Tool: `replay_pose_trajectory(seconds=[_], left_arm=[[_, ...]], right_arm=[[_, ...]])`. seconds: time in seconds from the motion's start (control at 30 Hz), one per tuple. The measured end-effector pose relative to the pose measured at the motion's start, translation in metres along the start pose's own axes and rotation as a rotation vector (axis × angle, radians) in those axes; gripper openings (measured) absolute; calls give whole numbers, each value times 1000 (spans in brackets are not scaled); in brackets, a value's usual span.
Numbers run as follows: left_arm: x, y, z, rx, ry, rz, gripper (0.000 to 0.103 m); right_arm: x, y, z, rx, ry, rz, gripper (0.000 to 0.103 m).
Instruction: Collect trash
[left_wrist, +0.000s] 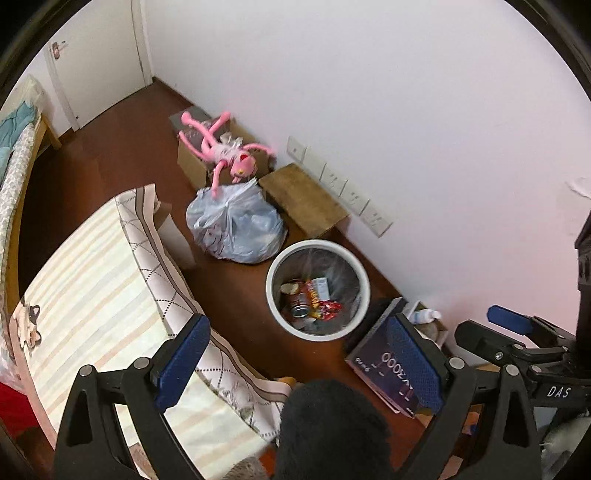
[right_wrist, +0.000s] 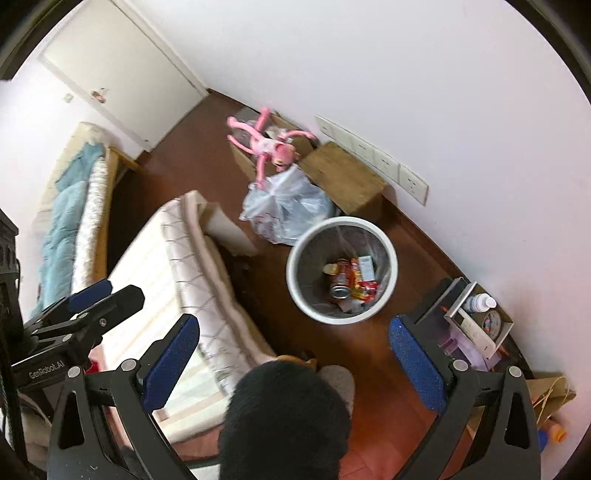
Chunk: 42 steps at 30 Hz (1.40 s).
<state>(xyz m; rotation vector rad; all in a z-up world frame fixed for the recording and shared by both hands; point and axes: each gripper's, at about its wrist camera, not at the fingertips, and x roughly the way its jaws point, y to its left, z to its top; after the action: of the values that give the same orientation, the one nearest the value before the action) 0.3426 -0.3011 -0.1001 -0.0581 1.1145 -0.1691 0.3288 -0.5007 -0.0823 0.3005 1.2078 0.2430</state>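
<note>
A white trash bin (left_wrist: 269, 284) with a grey liner stands on the dark wood floor by the wall. Inside lie a tin can (left_wrist: 300, 308), red snack wrappers (left_wrist: 327, 306) and a small white box (left_wrist: 320, 288). The right wrist view shows the same bin (right_wrist: 291, 269) and can (right_wrist: 340, 288). My left gripper (left_wrist: 299, 363) hangs open and empty above the floor, short of the bin. My right gripper (right_wrist: 295, 363) is also open and empty, high above the bin. A person's dark-haired head (left_wrist: 332, 432) fills the bottom between the fingers.
A tied plastic bag (left_wrist: 236, 225), a cardboard box (left_wrist: 306, 199) and a pink plush toy (left_wrist: 225, 151) sit behind the bin. A striped mattress (left_wrist: 92, 266) lies to the left, and a purple box (left_wrist: 380, 362) and a bottle (left_wrist: 424, 315) to the right. The white door (left_wrist: 96, 55) is far back.
</note>
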Motion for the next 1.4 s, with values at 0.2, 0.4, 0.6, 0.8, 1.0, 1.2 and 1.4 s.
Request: replay_pose_trajectory(seconds=[0.2,0.4,0.6,0.8,1.0,1.2,1.4], left_arm=[[-50,-1,-8,1,-38,-65,98],[-75,5,-17,-9,-37,-99,98],[-87,9,-20,-20,-27,-112,98],[-98,12,-22,-22,-33,-117,98],[-101,14,-24,-23,-42,-120,98],[-107,16,-25,-30,-50,-117,98],[-109,16,-24,-33,-56,-114,103]], right_arm=[[-50,24,-11,-35,-24,61,103],[-82,45,-19,-64,-19,120,103],[-96,53,-20,-78,-9,126,103],[-97,54,-17,-86,5,121,103],[-100,58,-18,-97,2,118,103],[-98,61,-20,-106,9,115,103],[-99,60,-21,-105,10,118,103]])
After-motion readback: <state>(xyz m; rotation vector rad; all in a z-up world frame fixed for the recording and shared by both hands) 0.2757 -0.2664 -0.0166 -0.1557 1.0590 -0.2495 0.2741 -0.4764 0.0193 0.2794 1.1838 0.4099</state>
